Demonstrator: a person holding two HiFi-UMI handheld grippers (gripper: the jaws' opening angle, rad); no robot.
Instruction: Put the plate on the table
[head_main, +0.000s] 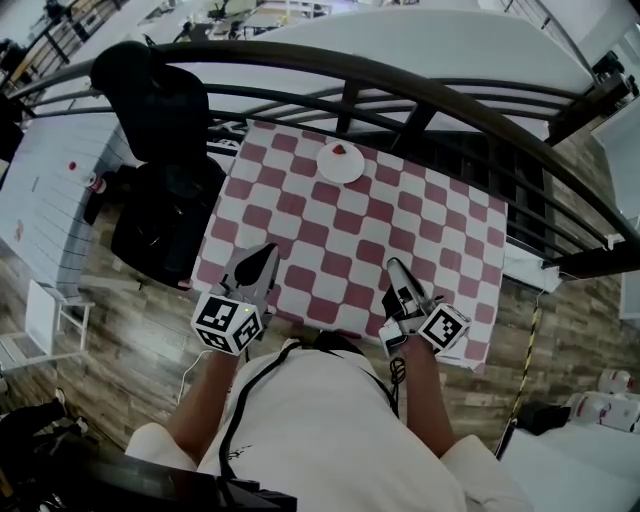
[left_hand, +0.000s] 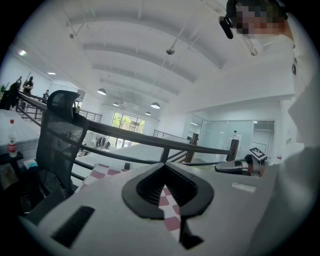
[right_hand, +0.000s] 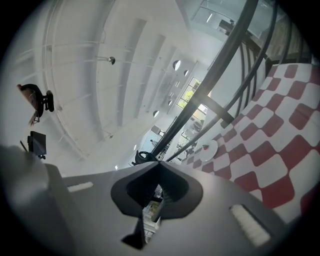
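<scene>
A small white plate (head_main: 340, 162) with a red bit on it sits near the far edge of the table with the red-and-white checked cloth (head_main: 300, 225). My left gripper (head_main: 268, 250) hovers over the near left part of the cloth, its jaws closed to a point with nothing between them. My right gripper (head_main: 392, 264) is over the near right part, rolled to one side, shut and empty as well. In the right gripper view the plate (right_hand: 206, 150) lies far ahead on the cloth (right_hand: 280, 130), beyond the shut gripper (right_hand: 159, 162). The left gripper view shows its shut gripper (left_hand: 164, 165) and the right gripper (left_hand: 240, 166) beside it.
A dark curved railing (head_main: 400, 80) runs just behind the table. A black office chair (head_main: 165, 100) stands at the table's far left corner, also in the left gripper view (left_hand: 57, 135). A bottle (head_main: 95, 183) stands on a white table further left. Wooden floor surrounds the table.
</scene>
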